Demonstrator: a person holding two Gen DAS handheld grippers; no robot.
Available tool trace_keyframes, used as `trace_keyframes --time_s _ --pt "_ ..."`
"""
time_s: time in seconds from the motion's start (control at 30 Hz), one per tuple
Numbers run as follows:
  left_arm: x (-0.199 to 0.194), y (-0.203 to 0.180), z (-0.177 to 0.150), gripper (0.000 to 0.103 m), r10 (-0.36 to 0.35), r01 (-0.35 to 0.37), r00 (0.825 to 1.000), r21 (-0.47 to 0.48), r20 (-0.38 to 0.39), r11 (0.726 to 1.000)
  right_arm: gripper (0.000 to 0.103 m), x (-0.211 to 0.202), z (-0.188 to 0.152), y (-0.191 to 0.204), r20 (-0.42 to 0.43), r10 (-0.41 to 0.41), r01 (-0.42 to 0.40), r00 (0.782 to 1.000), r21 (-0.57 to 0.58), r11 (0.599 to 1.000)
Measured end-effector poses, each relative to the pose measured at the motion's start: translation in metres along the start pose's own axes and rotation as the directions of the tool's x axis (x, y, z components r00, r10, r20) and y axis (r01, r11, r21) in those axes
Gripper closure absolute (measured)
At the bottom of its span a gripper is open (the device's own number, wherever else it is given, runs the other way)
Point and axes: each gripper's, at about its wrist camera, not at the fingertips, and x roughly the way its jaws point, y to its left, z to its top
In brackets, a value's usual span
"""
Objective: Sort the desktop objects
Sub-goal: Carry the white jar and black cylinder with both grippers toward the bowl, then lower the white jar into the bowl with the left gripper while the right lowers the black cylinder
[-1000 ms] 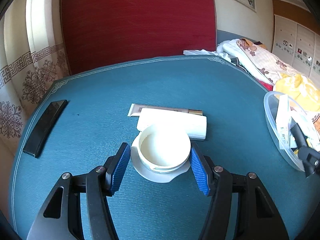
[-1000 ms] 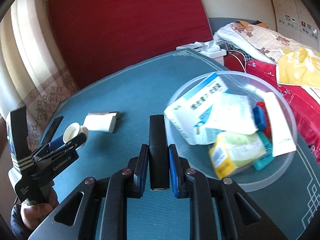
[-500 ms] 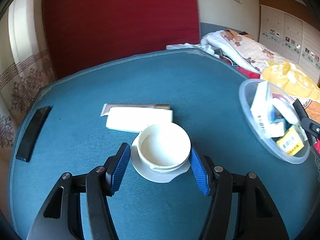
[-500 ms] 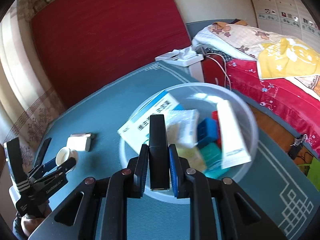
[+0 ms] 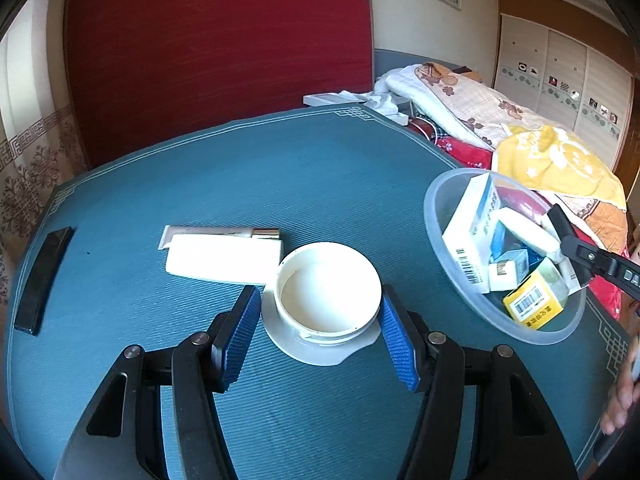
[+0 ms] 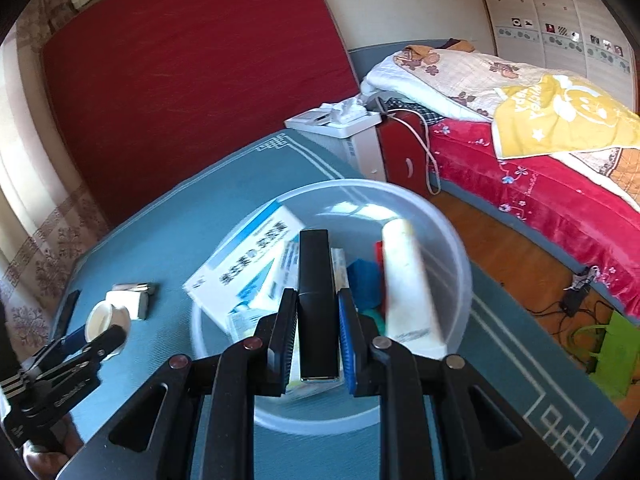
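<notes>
ribbed teal mat (image 5: 320, 184) — left claw (image 5: 320, 332) grips round white jar (image 5: 328, 292), right claw (image 6: 318, 340) clamps black slab (image 6: 316, 304).

- Bright daylight; bench (image 5: 320, 168) evenly lit, colours strong.
- Fisheye bends the edges, corners black.
- Bowl (image 6: 448, 240) smeared by motion blur; left view sharp.

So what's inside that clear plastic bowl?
The clear bowl holds a blue-and-white box, a white tube, a yellow box and small blue items. Whatever lies underneath them is covered.
</notes>
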Motion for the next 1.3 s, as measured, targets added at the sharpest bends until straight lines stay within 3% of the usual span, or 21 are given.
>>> trace_keyframes --time_s 0.57,1.3 --pt "0.001 -0.031 0.012 0.04 -0.04 0.04 0.999 0.023 -0.006 0.999 0.081 0.019 0.012 -0.022 -0.05 -0.002 0.002 0.999 0.002 1.0" --pt "0.015 -0.099 0.031 0.04 -0.141 0.146 0.989 0.109 -0.054 0.983 0.077 0.001 0.017 -0.034 -0.002 0.075 -0.075 0.997 0.017 0.997"
